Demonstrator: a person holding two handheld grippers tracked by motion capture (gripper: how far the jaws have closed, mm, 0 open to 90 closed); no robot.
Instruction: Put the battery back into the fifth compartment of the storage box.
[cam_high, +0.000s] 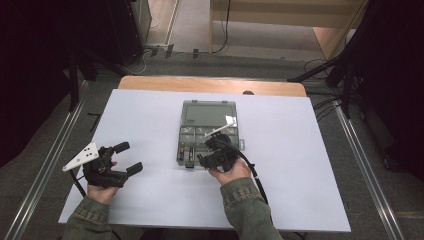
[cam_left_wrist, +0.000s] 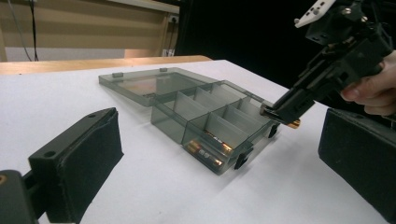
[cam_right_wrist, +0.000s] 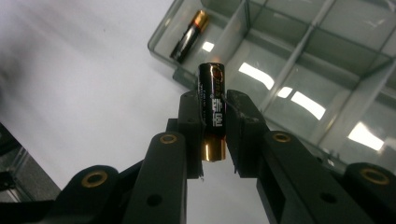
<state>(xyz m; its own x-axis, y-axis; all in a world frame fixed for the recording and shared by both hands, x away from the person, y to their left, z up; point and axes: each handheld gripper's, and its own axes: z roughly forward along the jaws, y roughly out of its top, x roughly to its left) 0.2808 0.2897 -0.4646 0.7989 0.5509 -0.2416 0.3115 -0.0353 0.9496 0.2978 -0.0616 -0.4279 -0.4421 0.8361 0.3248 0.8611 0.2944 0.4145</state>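
At about eight o'clock on the white table (cam_high: 150, 200), the left gripper (cam_high: 125, 159) is being held idle, its jaws spread wide and nothing gripped between them. Toward the centre, the smoky plastic organiser box (cam_high: 187, 131) is lying open, its lid (cam_high: 208, 113) folded flat toward twelve o'clock; two batteries (cam_high: 186, 153) are already lying in the compartment at the box's seven o'clock corner. At the box's five o'clock edge, the right gripper (cam_right_wrist: 213, 122) is being held closed on a battery (cam_right_wrist: 212, 112), which is clamped crosswise at mid-length, its copper-coloured end pointing back toward the hand. The step being done is judged to be the placing of this battery in a compartment. To do it well, the battery should be lined up with the compartment's long side, lowered clear of the dividers, and released only when near the floor, so that bouncing is avoided. Pale characters are printed on the battery's black wrap, but they are too blurred to be read; no brand can be made out.
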